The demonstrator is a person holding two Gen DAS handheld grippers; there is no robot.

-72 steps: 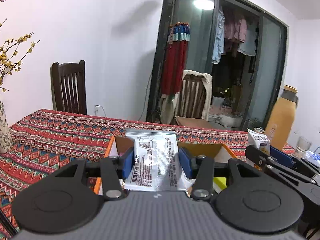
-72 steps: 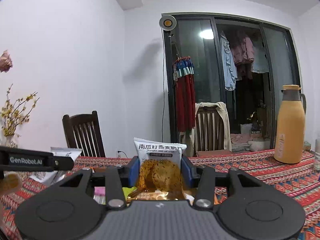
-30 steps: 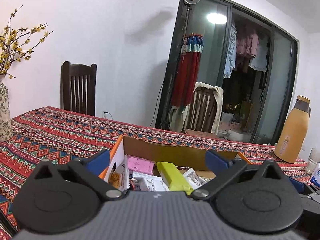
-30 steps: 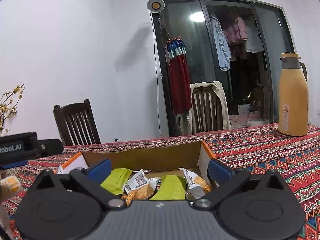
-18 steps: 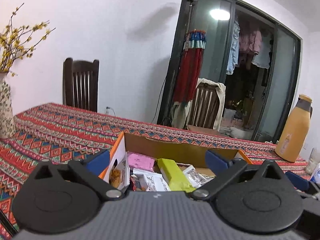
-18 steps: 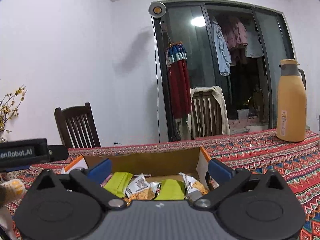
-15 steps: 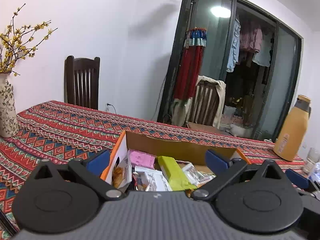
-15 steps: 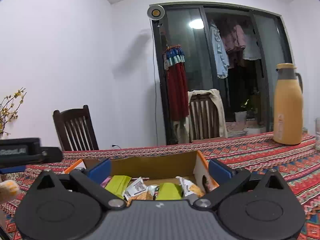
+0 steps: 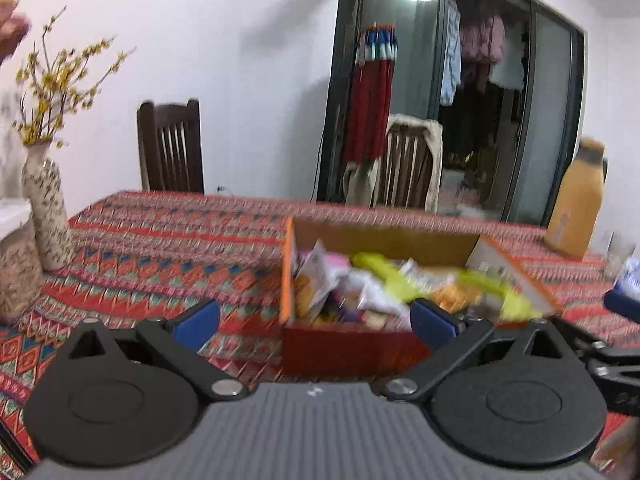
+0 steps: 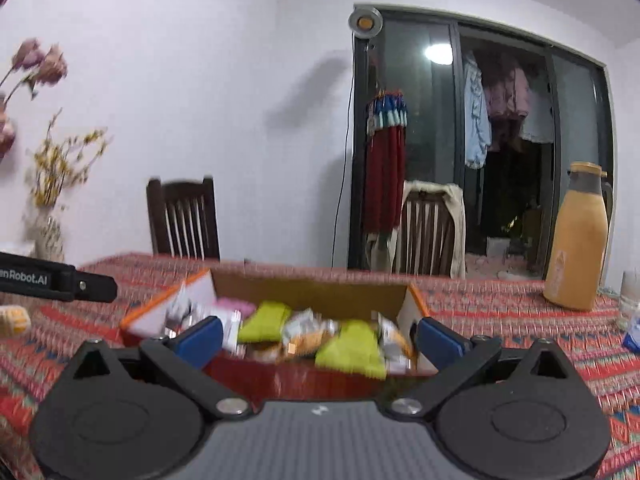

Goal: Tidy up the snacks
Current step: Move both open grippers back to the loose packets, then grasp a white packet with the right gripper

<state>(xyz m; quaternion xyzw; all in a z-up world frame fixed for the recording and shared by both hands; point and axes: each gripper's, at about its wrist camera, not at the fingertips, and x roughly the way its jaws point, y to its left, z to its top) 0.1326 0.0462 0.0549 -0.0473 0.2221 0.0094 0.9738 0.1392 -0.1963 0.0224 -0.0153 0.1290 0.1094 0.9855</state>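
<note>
Both tools are now pulling back from the cardboard box point(image 10: 312, 290), which was filling the lower view half a second ago and is now sitting farther off on the patterned bench point(image 9: 168, 232); the packets each was carrying 2.4 seconds ago are no longer between the pads. The left tool point(image 9: 316, 322) is spread wide and holding nothing, and the right tool point(image 10: 318, 336) is likewise released and empty. Motion blur is smearing the left view, so individual wrappers there are hard to read.

The snacks point(image 10: 308, 334) are lying heaped inside the box: green packets point(image 10: 348, 350), a pink one point(image 10: 230, 306), and white and orange foil sachets, overlapping loosely. Judging by their look, these are light, crinkly and slippery film packs with brittle contents, so a gentle pinch across a flat sealed edge or the middle of a pack should be serving better than squeezing hard. An orange flask point(image 10: 580, 240) is standing well apart at the right, and a vase point(image 9: 46, 216) at the left; no loose snack outside the box is clearly showing.
</note>
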